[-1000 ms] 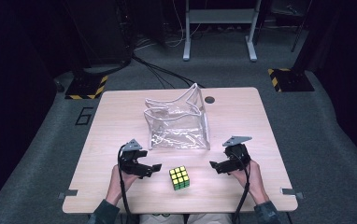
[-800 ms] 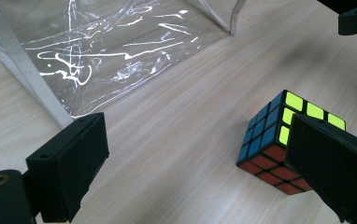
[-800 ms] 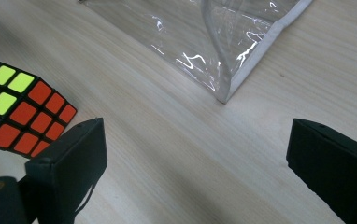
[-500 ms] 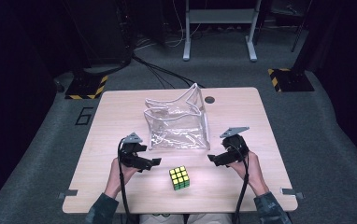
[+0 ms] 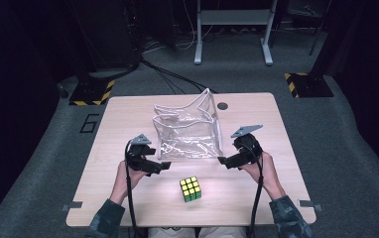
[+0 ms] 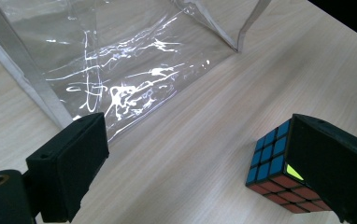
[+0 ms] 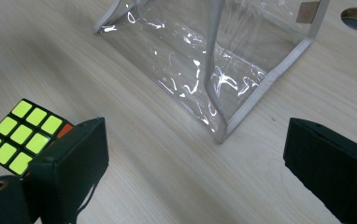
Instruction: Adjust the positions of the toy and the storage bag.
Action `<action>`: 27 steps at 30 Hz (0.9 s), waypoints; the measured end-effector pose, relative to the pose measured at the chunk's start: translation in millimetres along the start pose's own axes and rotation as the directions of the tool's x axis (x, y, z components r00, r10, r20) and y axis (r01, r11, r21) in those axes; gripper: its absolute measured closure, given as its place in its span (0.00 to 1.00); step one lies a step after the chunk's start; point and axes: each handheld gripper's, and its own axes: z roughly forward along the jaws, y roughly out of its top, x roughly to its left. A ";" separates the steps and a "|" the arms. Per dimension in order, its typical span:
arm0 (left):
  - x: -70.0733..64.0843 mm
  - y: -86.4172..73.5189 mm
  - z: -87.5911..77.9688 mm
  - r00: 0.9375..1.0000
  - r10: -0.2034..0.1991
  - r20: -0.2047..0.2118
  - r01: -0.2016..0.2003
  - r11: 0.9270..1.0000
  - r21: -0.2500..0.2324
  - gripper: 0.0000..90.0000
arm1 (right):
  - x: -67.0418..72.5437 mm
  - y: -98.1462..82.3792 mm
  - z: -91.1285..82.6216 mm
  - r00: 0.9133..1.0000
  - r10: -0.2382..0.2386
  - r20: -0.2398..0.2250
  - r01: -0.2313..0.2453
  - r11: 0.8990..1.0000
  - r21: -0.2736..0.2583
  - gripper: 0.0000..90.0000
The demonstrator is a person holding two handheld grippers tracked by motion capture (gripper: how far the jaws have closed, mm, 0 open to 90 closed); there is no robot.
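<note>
Multicoloured puzzle cube (image 5: 190, 189), yellow face up, sits low centre of the high view on the pale wooden surface (image 5: 277, 129), between both hands, touching nothing. Left claw (image 5: 163, 166) is spread, empty, hovering just left of the cube; in the left gripper view the cube (image 6: 272, 158) is partly hidden behind one jaw. Right claw (image 5: 222, 161) is also spread and empty, right of the cube and near the lower right corner of the clear plastic zip pouch (image 5: 187, 131). The pouch stands mid-frame just beyond the cube, mouth up and gaping, walls floppy.

Risks, as a judgement: the cube is smooth-sided and a jaw closing on an edge or corner could twist a layer or squirt it across the surface. The pouch is light, so a nudge from the right claw may tip or slide it, or collapse the opening. If the cube is dropped over a slack rim, it may bounce off outside.
</note>
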 end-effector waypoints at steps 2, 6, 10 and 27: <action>0.6 3.1 -1.3 1.000 -0.004 -0.002 0.004 1.000 -0.003 0.07 | 0.0 1.6 -0.4 1.000 0.001 -0.002 -0.001 1.000 -0.003 0.07; 2.7 11.4 -4.8 1.000 0.002 -0.003 -0.002 1.000 -0.002 0.07 | -0.4 10.3 -3.4 1.000 -0.003 -0.013 0.003 1.000 0.002 0.07; 5.4 19.9 -7.8 1.000 0.001 0.000 -0.001 1.000 -0.003 0.07 | -1.1 20.4 -6.5 1.000 -0.016 -0.015 0.016 1.000 -0.001 0.08; 17.5 49.1 -17.1 1.000 0.021 -0.022 -0.020 1.000 0.021 0.08 | -3.2 59.3 -12.6 0.998 -0.047 -0.035 0.047 0.999 -0.008 0.09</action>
